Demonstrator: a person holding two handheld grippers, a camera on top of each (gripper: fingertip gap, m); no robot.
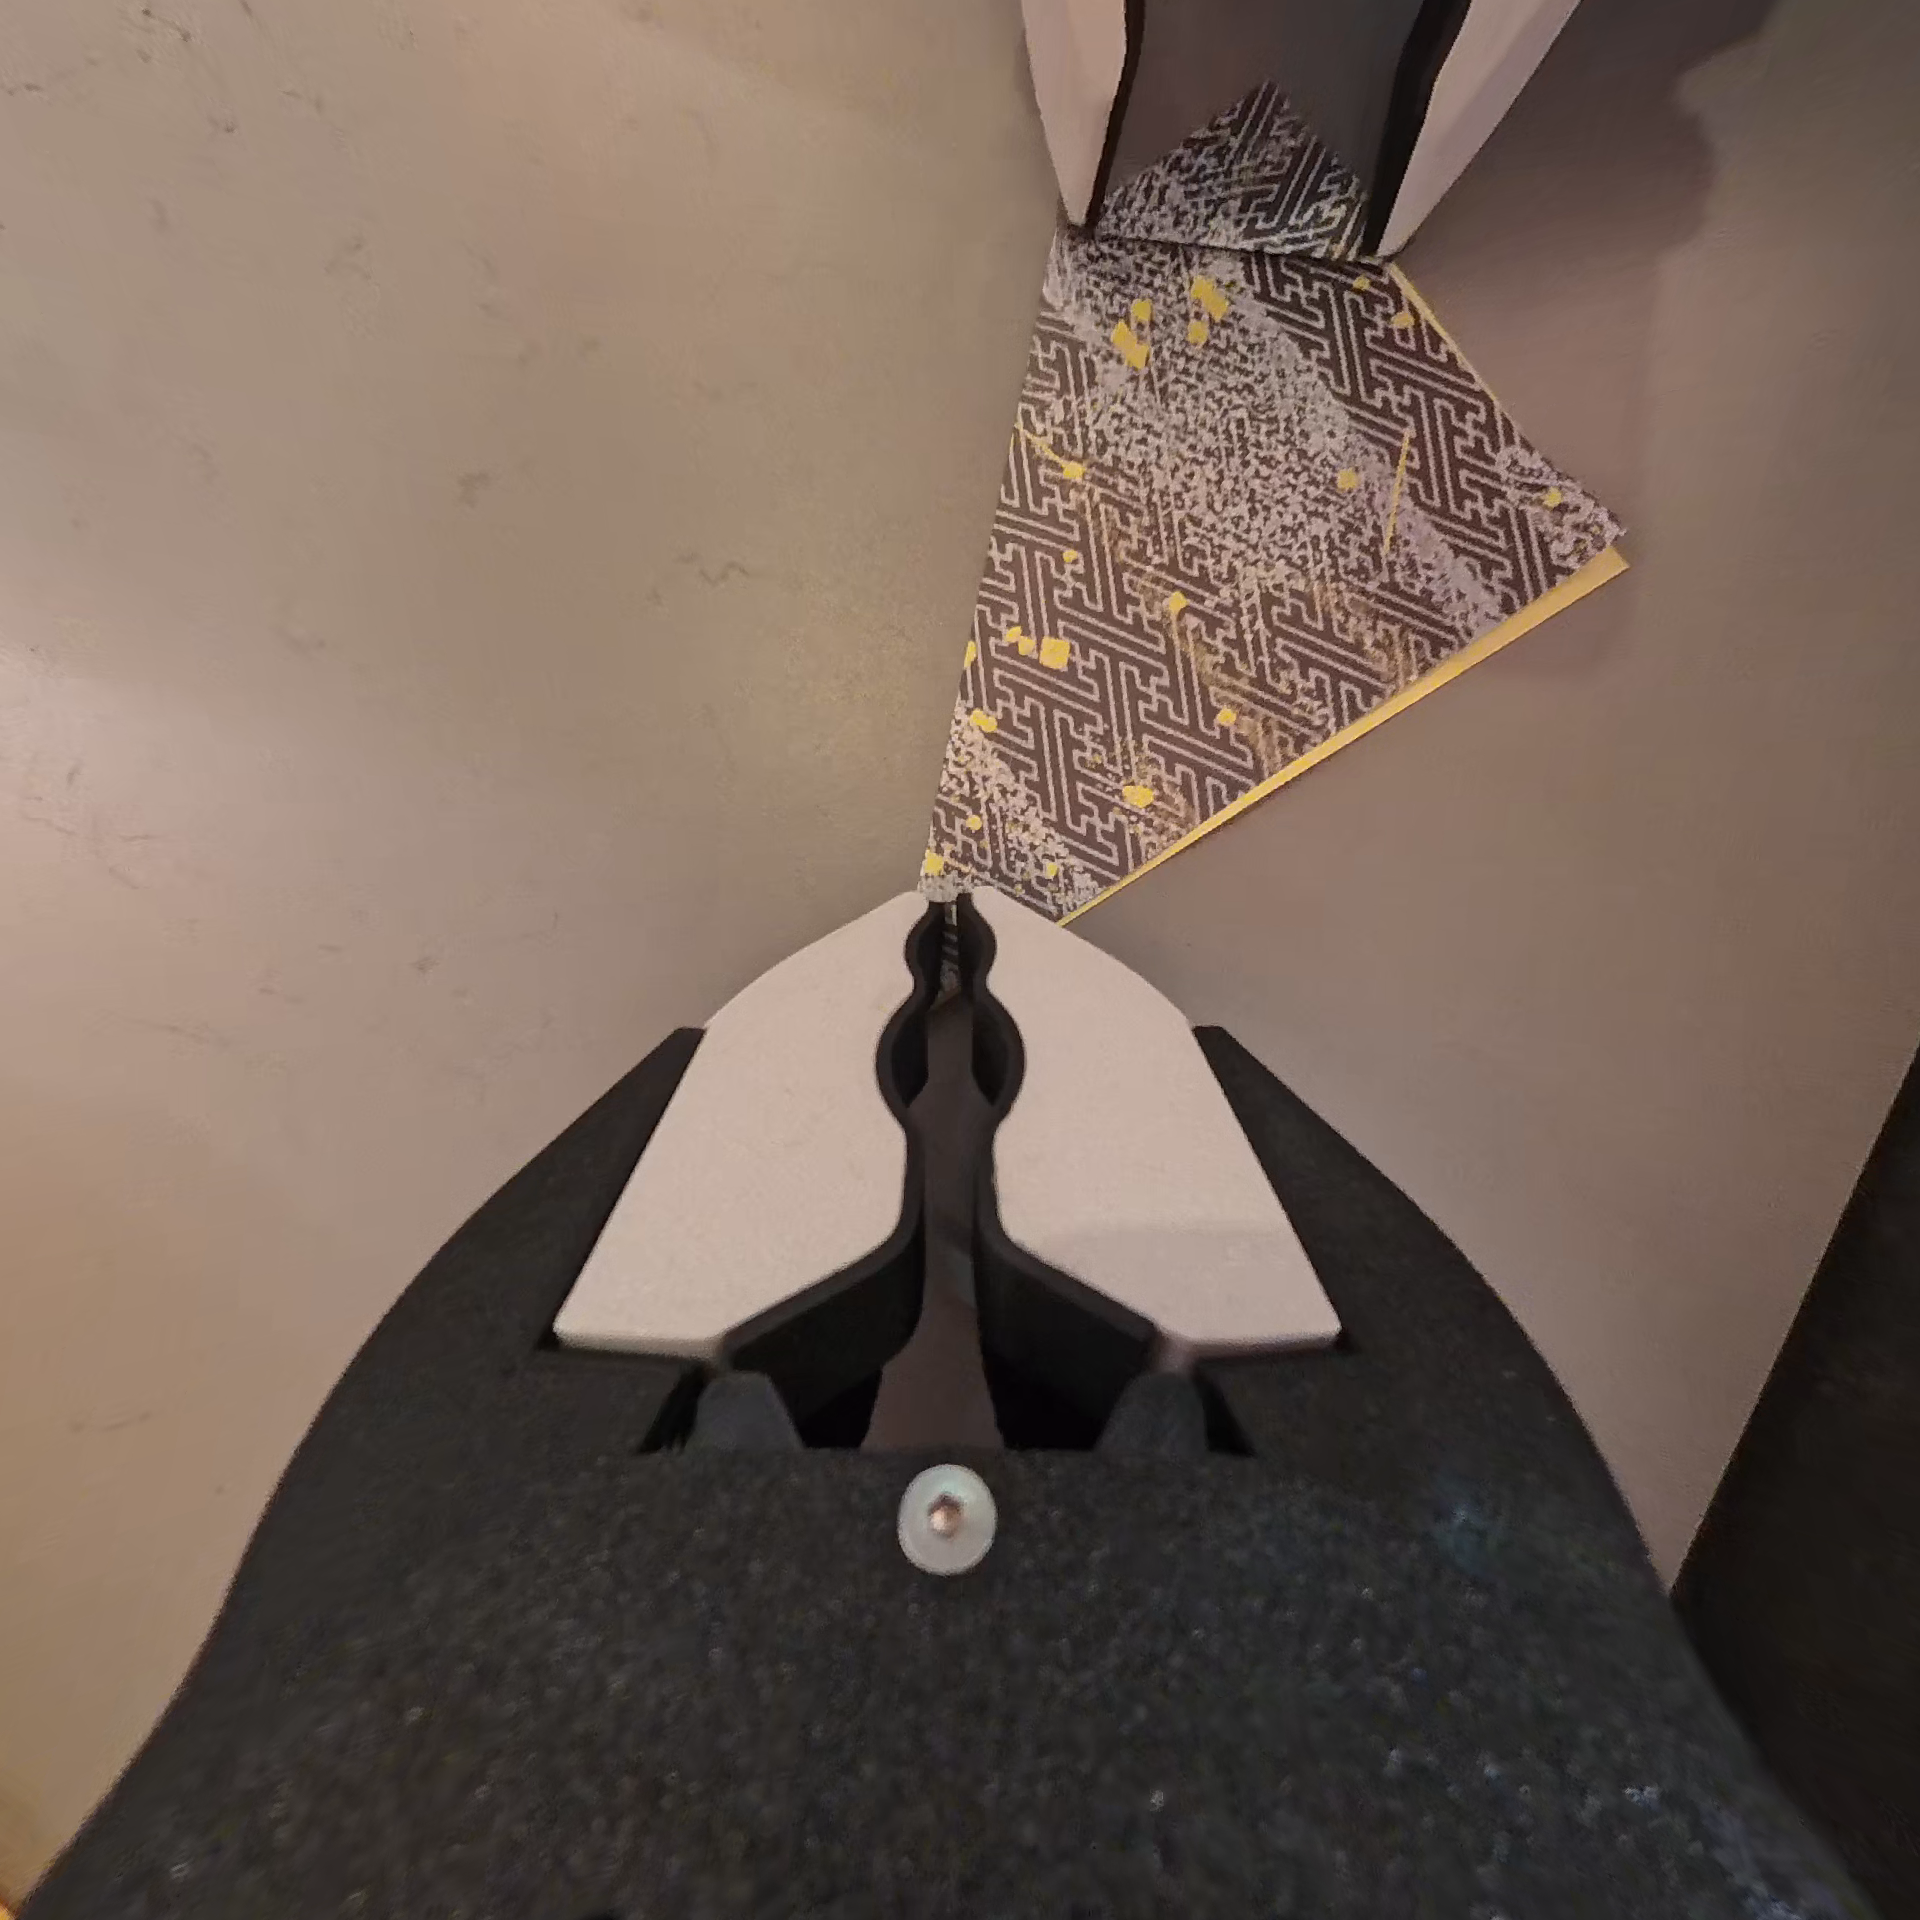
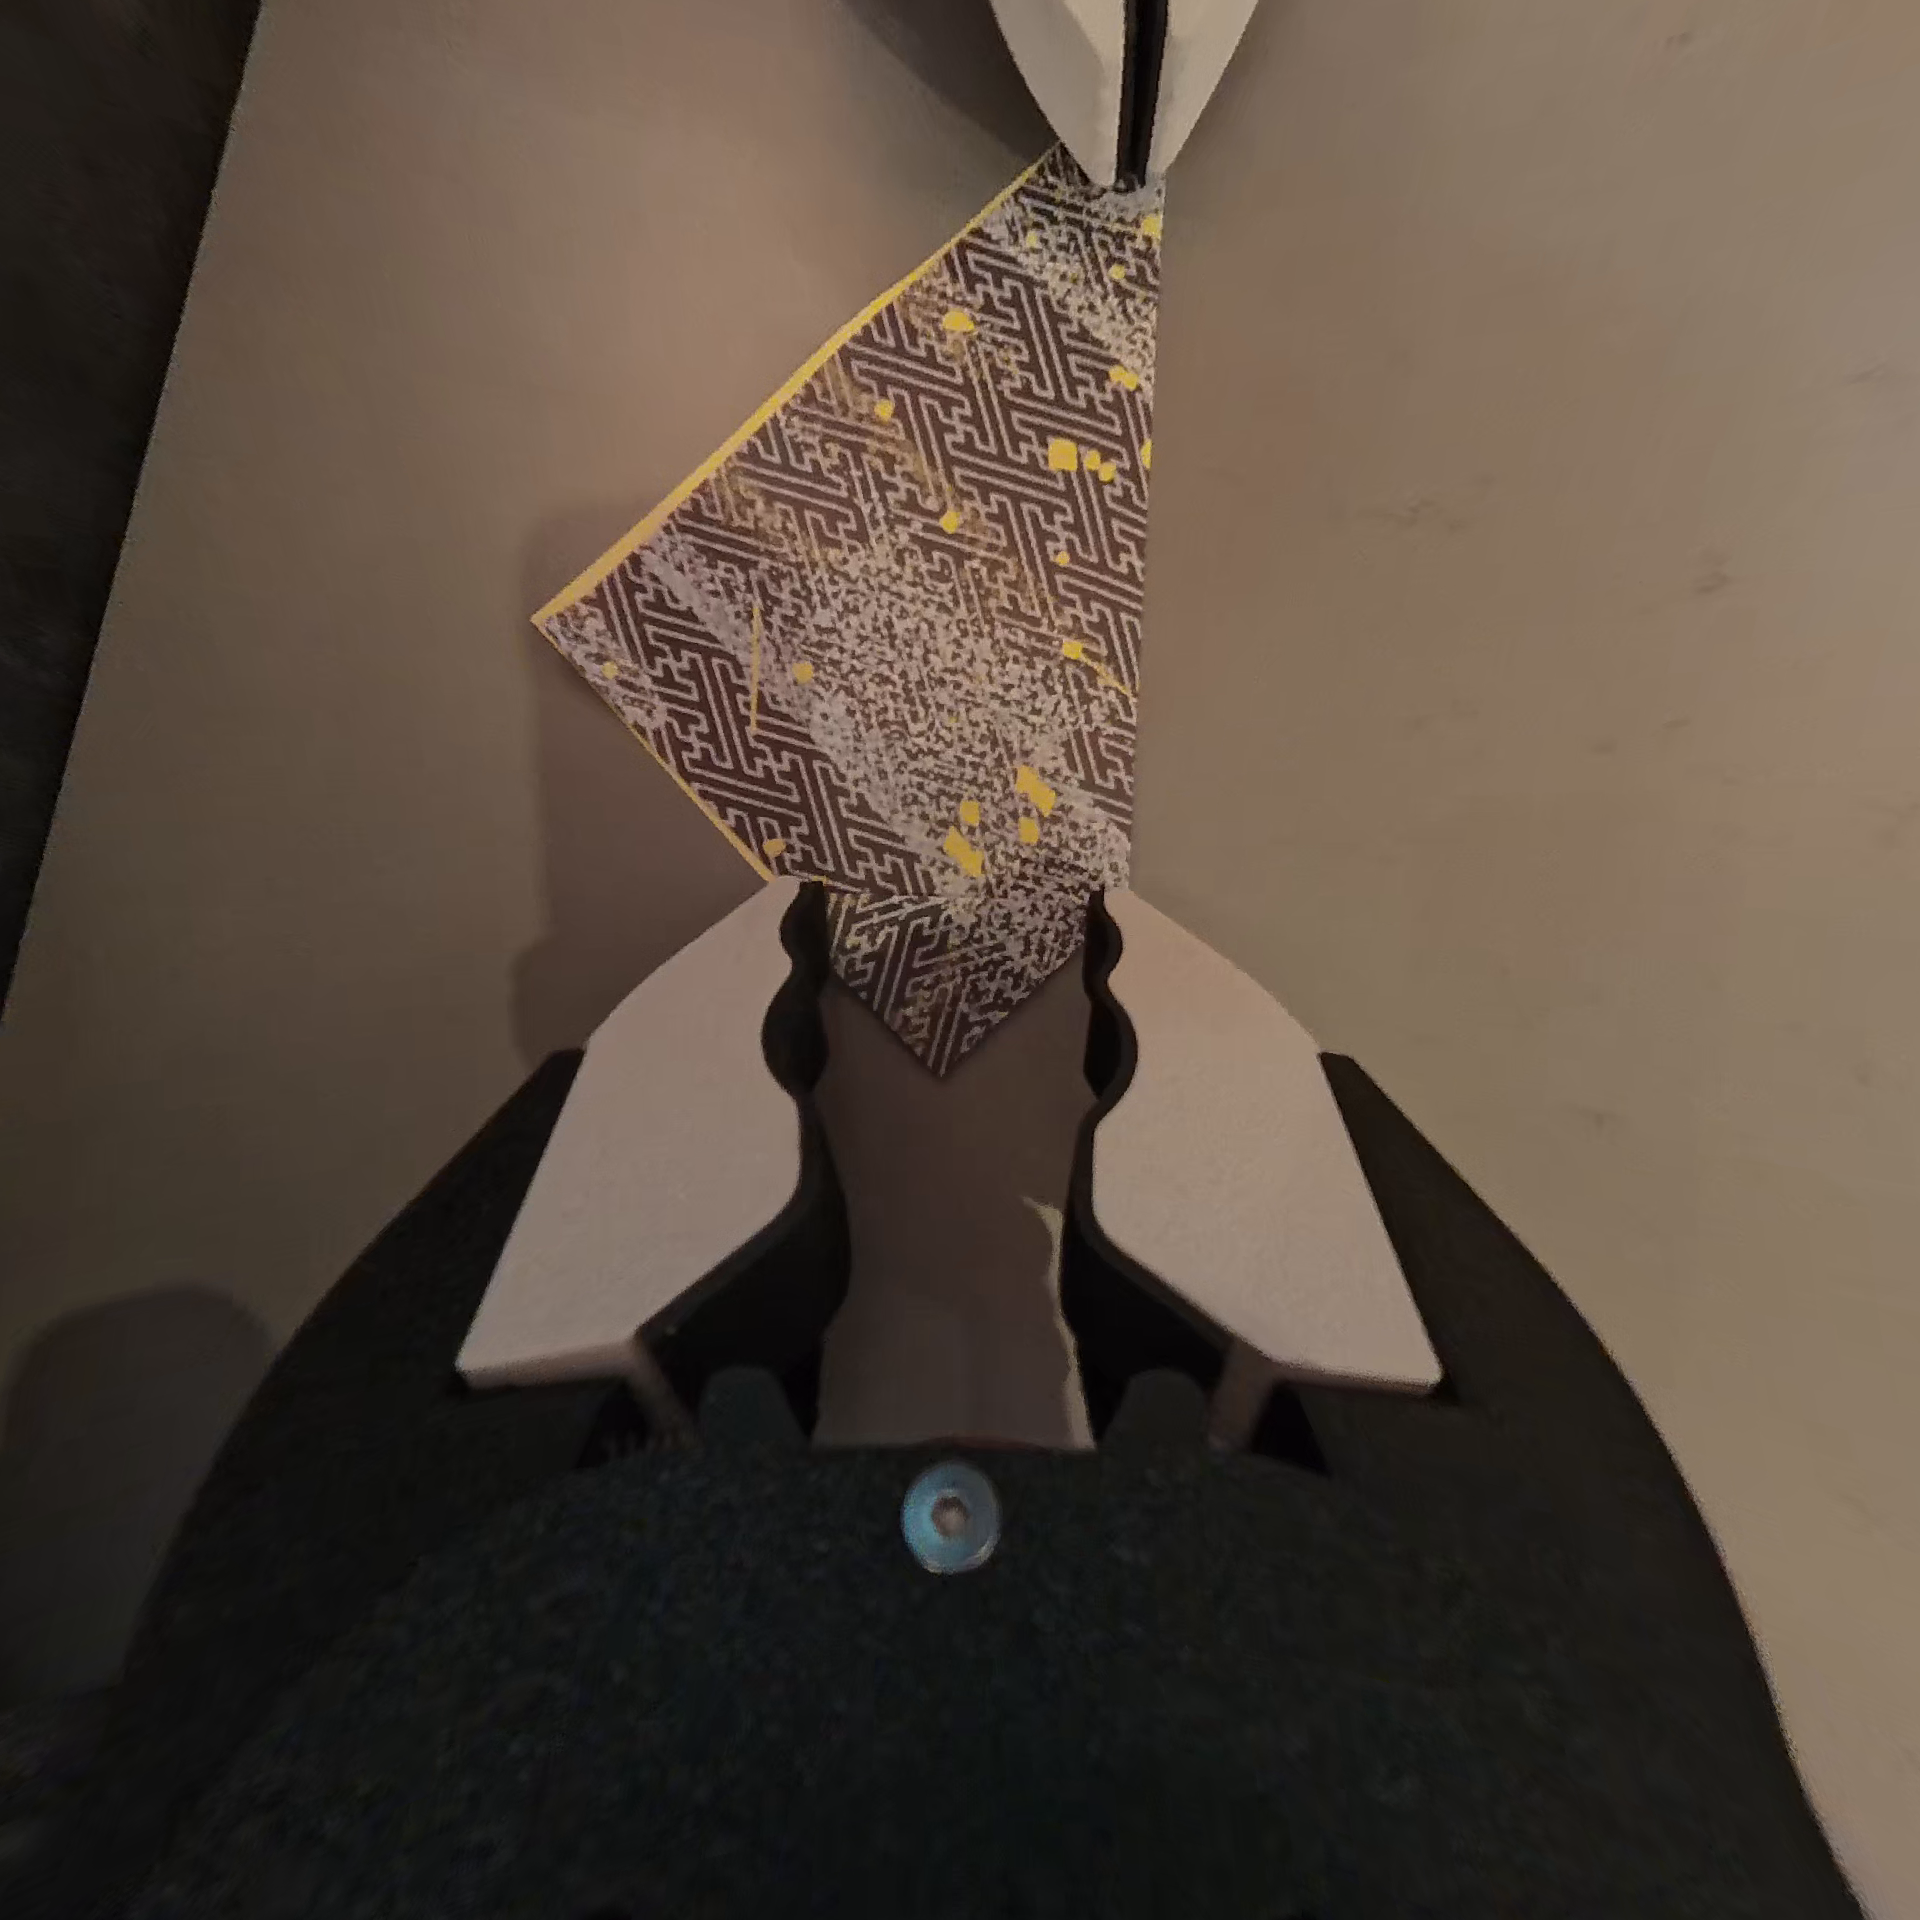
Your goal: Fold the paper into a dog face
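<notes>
On the pale beige tabletop (image 1: 416, 520), the dark origami paper with its white maze pattern and yellow flecks (image 1: 1226, 582) is lying as a folded triangle, a thin yellow underside showing along one edge. I'm pinching one sharp corner with my left gripper (image 1: 951, 914), jaws closed tight on the tip. My right gripper (image 2: 951, 914) is standing fairly wide, its white fingers (image 2: 665, 1122) straddling the opposite corner, which is turned over into a small flap (image 2: 935, 987); I can't tell whether the tips are pressing the sheet or just hovering over it.

I'm judging this sheet as very light, thin and floppy, creasing readily and tearing if I tug between both claws. It's likely sliding easily on this smooth surface, so corners and the folded edge are looking like the sensible places to grip, with one side pinned.

I'm seeing little of the layers: how many there are is unclear. The tip inside my left jaws is hidden, and a dark strip (image 1: 1818, 1351) at the table's side is cut off, too dim to identify.
</notes>
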